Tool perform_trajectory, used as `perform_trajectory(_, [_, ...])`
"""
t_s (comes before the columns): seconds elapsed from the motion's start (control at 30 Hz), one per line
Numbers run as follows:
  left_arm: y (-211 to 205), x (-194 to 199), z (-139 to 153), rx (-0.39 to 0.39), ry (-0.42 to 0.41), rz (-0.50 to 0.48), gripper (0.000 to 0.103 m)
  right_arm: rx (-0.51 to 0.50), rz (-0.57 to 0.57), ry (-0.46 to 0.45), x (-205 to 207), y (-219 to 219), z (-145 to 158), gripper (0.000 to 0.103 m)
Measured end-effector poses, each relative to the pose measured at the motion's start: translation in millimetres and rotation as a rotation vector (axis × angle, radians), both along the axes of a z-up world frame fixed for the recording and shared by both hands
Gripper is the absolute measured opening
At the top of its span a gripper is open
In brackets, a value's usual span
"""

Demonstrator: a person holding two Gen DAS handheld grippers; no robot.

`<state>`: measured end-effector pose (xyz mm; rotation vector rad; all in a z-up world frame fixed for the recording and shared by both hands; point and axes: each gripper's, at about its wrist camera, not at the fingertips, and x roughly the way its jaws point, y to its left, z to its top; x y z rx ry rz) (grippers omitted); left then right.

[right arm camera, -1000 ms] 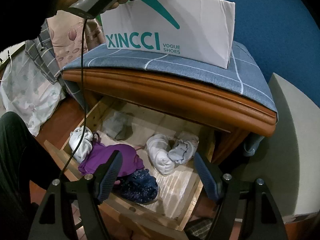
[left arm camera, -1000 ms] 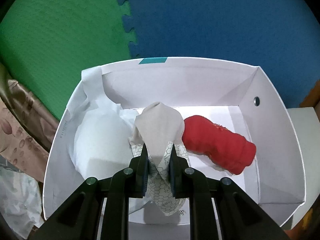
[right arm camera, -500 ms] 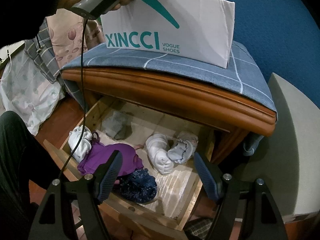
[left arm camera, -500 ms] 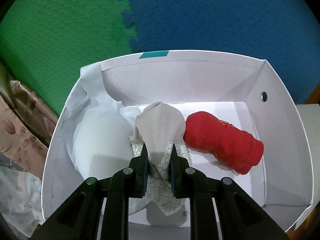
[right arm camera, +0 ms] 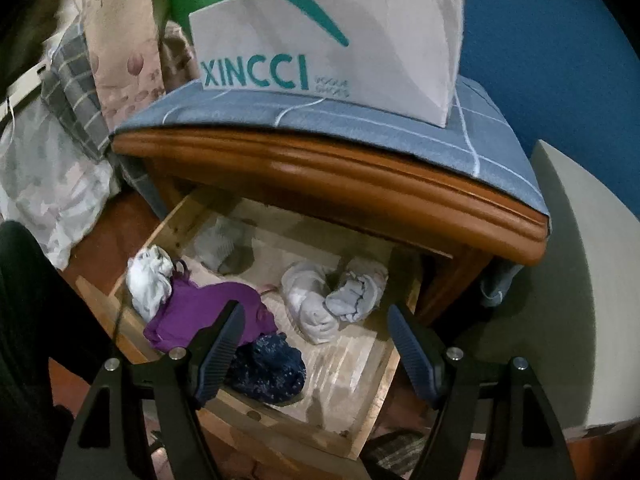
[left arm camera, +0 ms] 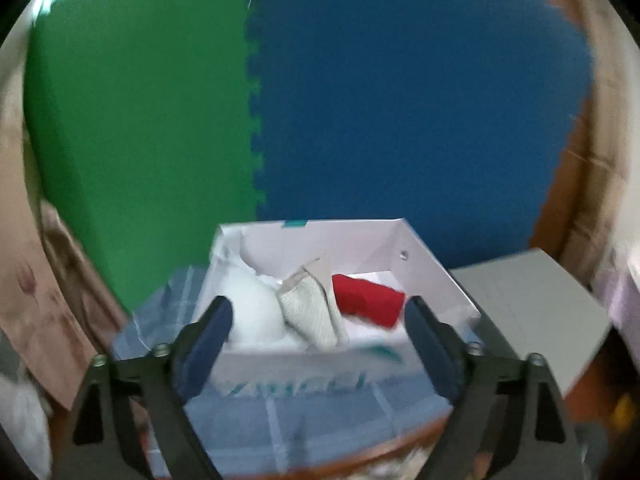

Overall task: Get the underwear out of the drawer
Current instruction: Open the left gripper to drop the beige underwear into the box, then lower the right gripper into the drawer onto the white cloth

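Observation:
In the blurred left wrist view my left gripper (left arm camera: 318, 320) stands back from the white shoe box (left arm camera: 436, 276), jaws opening, nothing between them. Inside the box lie a beige patterned underwear piece (left arm camera: 310, 306), a red roll (left arm camera: 366, 298) and a white garment (left arm camera: 252, 304). My right gripper (right arm camera: 316, 328) hangs open and empty above the open wooden drawer (right arm camera: 348, 372). The drawer holds a purple garment (right arm camera: 200, 308), a dark blue floral piece (right arm camera: 268, 368), a white bundle (right arm camera: 148, 276), two pale rolled pieces (right arm camera: 312, 304) and a grey piece (right arm camera: 220, 244).
The shoe box (right arm camera: 328, 44) stands on a blue checked cloth (right arm camera: 476, 132) over the wooden nightstand (right arm camera: 320, 176). Green and blue foam mats (left arm camera: 360, 100) cover the wall behind. A grey block (left arm camera: 532, 308) sits to the right; pillows and bedding (right arm camera: 48, 168) lie left.
My left gripper let go of the beige patterned piece, which now lies in the box, and drew back and up from the box. The hand over the box in the right view is gone.

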<state>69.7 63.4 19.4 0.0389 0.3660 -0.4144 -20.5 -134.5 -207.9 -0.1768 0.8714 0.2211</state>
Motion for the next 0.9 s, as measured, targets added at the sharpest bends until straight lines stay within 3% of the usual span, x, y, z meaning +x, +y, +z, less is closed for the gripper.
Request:
perform_trajectory(0.03, [15,-29,-8,0.032,-0.051,0.006,0.089,-0.016,0.007,0.004,0,3,-2,0.076])
perform_trajectory(0.1, [38,-59,-24,0.052,-0.075,0.031,0.089,-0.056,0.028,0.019,2,12,-8,0.076])
perform_trajectory(0.27, [107,-105,-82,-0.063,0.020,0.104,0.089,-0.102,0.102,0.050,-2,34,-20,0.076])
perform_trajectory(0.37, [138,-107,-114,-0.099,0.061,0.201,0.089,-0.131,0.143,0.075,-6,45,-26,0.076])
perform_trajectory(0.47, [158,-93,-137,-0.219,0.131,0.231,0.089,-0.136,0.113,0.133,-2,42,-35,0.076])
perform_trajectory(0.63, [165,-89,-159,-0.274,0.156,0.221,0.089,0.007,0.031,0.282,12,43,-46,0.076])
perform_trajectory(0.67, [168,-85,-159,-0.301,0.171,0.218,0.089,0.018,0.054,0.288,13,56,-47,0.076])
perform_trajectory(0.77, [178,-85,-159,-0.362,0.170,0.225,0.090,-0.088,0.167,0.304,19,112,-58,0.076])
perform_trajectory(0.9, [190,-85,-162,-0.404,0.177,0.228,0.090,-0.139,0.282,0.387,48,179,-79,0.076])
